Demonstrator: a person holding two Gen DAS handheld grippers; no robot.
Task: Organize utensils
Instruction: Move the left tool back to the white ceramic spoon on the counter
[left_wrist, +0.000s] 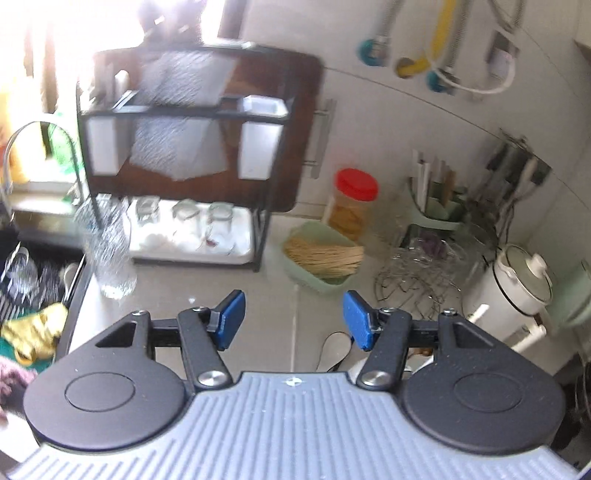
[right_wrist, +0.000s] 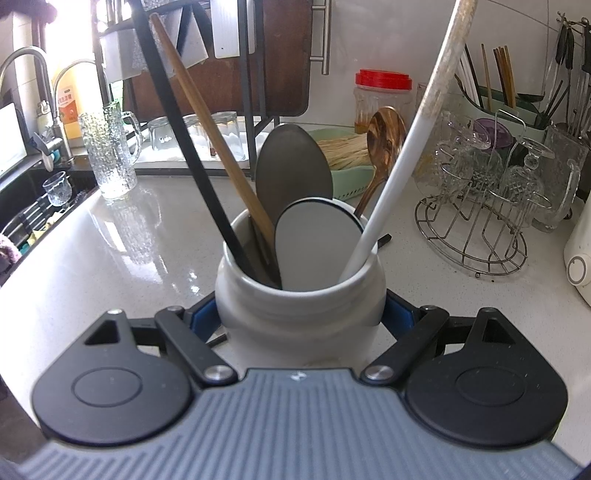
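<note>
A: Why's my right gripper (right_wrist: 301, 317) clamped on the white crock (right_wrist: 299, 306), frame centre?

B: To steady it for the utensils (right_wrist: 291, 173). Left gripper (left_wrist: 293, 319) gapes empty over the counter (left_wrist: 207, 291).

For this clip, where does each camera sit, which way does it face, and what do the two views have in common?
Left wrist: on the left tool, tilted down over the countertop toward the black rack; its blue pads stand apart, nothing between.
Right wrist: on the right tool, tilted down at the white crock of utensils clamped between its pads.
Shared: red-lidded jar, green basket, textured glass mug.
</note>
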